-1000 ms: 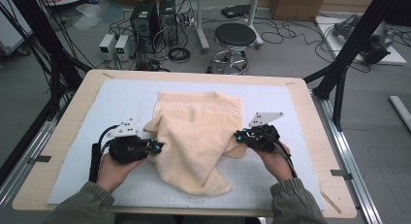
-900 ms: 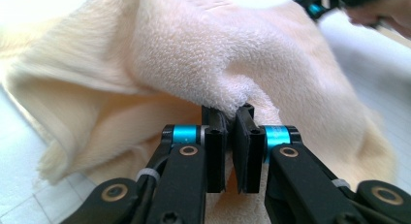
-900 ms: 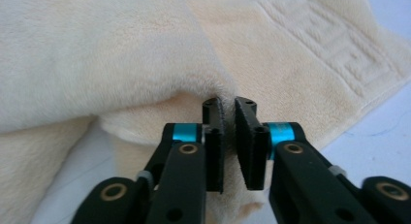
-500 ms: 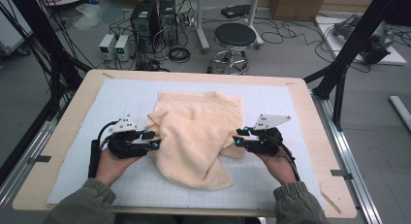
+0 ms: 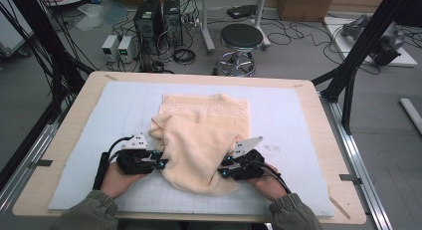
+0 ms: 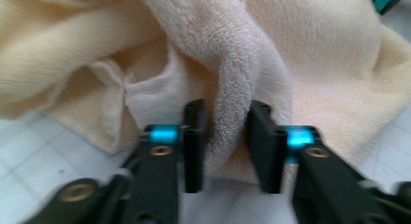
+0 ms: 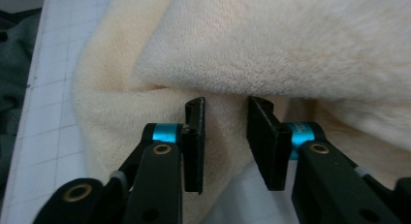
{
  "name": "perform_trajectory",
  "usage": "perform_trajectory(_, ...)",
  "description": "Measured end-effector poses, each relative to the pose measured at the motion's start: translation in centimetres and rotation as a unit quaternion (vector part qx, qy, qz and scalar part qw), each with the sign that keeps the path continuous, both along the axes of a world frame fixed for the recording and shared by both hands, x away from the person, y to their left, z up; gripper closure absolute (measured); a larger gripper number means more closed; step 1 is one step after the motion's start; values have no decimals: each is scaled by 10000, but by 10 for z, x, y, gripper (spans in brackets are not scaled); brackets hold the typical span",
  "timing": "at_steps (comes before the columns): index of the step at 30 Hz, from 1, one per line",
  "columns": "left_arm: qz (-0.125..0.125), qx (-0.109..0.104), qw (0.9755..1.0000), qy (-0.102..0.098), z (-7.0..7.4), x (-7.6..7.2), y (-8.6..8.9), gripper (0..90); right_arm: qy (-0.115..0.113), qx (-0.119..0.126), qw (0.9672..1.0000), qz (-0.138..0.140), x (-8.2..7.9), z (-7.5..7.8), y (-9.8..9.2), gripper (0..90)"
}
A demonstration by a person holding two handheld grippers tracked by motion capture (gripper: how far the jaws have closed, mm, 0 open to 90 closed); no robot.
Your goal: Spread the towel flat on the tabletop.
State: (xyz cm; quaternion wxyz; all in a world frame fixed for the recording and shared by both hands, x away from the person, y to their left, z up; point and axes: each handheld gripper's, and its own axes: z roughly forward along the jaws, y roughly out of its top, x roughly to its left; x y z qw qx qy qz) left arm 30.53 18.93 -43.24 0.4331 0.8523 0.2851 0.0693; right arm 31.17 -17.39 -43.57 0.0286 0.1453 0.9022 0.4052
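Lying rumpled on the pale gridded mat (image 5: pixel 99 140), the cream terry towel (image 5: pixel 201 140) is soft and looped in texture, its near half bunched into thick folds. The left gripper (image 5: pixel 158 159) has a rolled fold between its black jaws, which have just been closing on it; the pads touch the pile on both sides. The right gripper (image 5: pixel 225 168) sits at the towel's right near edge, jaws narrowly parted and just closing, cloth lying between them; whether they pinch it I cannot tell. The towel's long axis runs near to far, its flat far end bearing a woven key-pattern band (image 5: pixel 204 108). Beyond the wooden table (image 5: pixel 308 98) stand a black stool (image 5: pixel 241 37) and computer cases (image 5: pixel 158 13).
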Motion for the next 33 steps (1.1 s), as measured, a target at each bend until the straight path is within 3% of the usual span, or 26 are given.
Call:
perform_trajectory(4, -10, 67, 9999, -92, 1, -3, -2, 829, 27, -61, 9998, 166, 0, -4, 6, 885)
perform_trajectory(8, 39, -17, 9998, -218, 9, -10, 2, 837, 79, -100, 9997, 192, -1, 0, 1, 890)
perform_trajectory(9, 71, -138, 9992, -367, 18, -20, 6, 839, 45, -6, 9999, 164, -7, 6, -6, 891)
perform_trajectory(11, 76, -169, 9990, -406, 22, -25, 8, 839, 7, 79, 9999, 138, -15, 13, -13, 893)
perform_trajectory(15, 58, -398, 9975, -589, 42, -51, 16, 839, -176, 240, 9994, 151, -34, 25, -25, 893)
perform_trajectory(19, -10, -405, 9972, -625, 51, -67, 19, 839, -278, 314, 9989, 203, -55, 36, -38, 894)
perform_trajectory(20, -86, -419, 9972, -615, 56, -79, 21, 839, -292, 333, 9988, 195, -61, 39, -41, 894)
perform_trajectory(21, -86, -419, 9972, -615, 56, -79, 21, 838, -302, 345, 9987, 231, -67, 42, -43, 894)
perform_trajectory(22, -198, -414, 9970, -630, 61, -93, 23, 838, -304, 422, 9983, 264, -73, 45, -46, 893)
perform_trajectory(24, -268, -413, 9967, -640, 62, -99, 23, 825, -324, 485, 9977, 358, -84, 51, -48, 890)
perform_trajectory(26, -351, -482, 9963, -618, 65, -107, 25, 720, -442, 526, 9968, 397, -88, 56, -48, 843)
perform_trajectory(29, -311, -507, 9957, -715, 68, -106, 28, 644, -525, 529, 9969, 248, -81, 58, -46, 799)
perform_trajectory(33, -299, -498, 9958, -706, 55, -83, 21, 639, -578, 234, 9979, 163, -58, 43, -34, 748)
